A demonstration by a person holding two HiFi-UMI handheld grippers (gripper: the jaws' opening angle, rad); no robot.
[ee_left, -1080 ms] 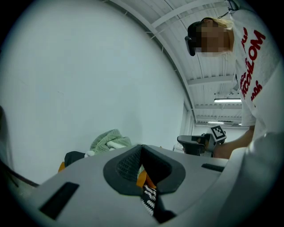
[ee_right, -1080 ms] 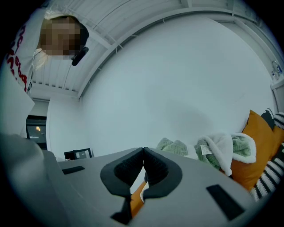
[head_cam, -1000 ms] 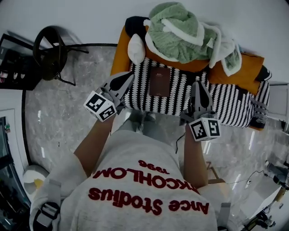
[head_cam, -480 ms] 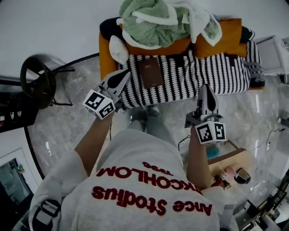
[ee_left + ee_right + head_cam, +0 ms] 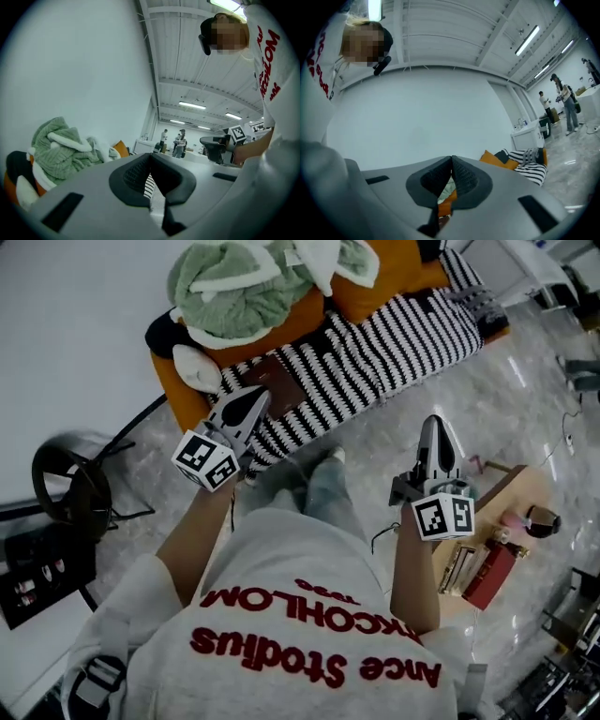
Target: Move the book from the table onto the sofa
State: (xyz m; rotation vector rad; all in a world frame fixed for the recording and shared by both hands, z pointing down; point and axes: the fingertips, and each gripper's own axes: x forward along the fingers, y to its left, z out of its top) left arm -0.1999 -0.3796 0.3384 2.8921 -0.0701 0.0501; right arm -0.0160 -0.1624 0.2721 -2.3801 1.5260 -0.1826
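The book (image 5: 277, 381) is a flat, dark brown rectangle lying on the striped cover (image 5: 375, 343) of the sofa (image 5: 181, 397). The left hand-held gripper (image 5: 249, 397) and the right hand-held gripper (image 5: 433, 424) are both clenched, empty.

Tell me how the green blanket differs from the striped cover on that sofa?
The green blanket is bunched into a heap at one end, while the striped cover lies spread flat along the seat. The blanket is fluffy green with white trim; the cover is black and white stripes. The brown book rests on the cover, not on the blanket. Both are soft fabrics lying on the orange sofa.
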